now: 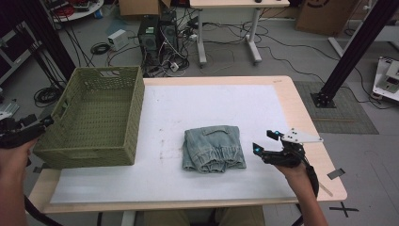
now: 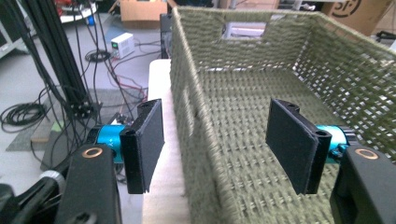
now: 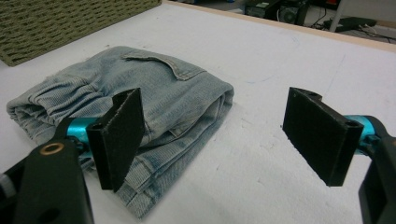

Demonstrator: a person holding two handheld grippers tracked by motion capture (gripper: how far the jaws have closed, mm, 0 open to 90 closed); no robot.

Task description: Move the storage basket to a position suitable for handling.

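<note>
- Olive-green woven plastic makes up the basket (image 1: 94, 117) at the left end of the table (image 1: 301, 108) in the high view; the left gripper (image 1: 40, 126) sits at the basket's outer left wall, near its front corner, held by the person's left hand (image 1: 11, 157).
- In the same view, folded pale-blue denim jeans (image 1: 212, 148) lie on the white mat (image 1: 197, 103), just to the left of the right gripper (image 1: 264, 141), close but apart from its tips. That gripper's jaws stand released, holding nothing, and the person's right hand (image 1: 294, 170) holds it from below.
- In the left gripper view, the left gripper (image 2: 219, 144) straddles the basket's wall (image 2: 196, 140): one jaw outside over the table edge, the other inside over the woven floor. The pads stand clear of the wall on both sides, so the claw is released, not clenched.
- In the right gripper view, the right gripper (image 3: 224, 140) is wide open above the mat. The jeans (image 3: 154, 93) lie ahead and toward its left jaw, whose pad overlaps the folded edge in the picture; I cannot tell whether it touches. The right jaw hangs over bare mat, and a corner of the basket (image 3: 56, 23) shows far ahead on the left.
</note>
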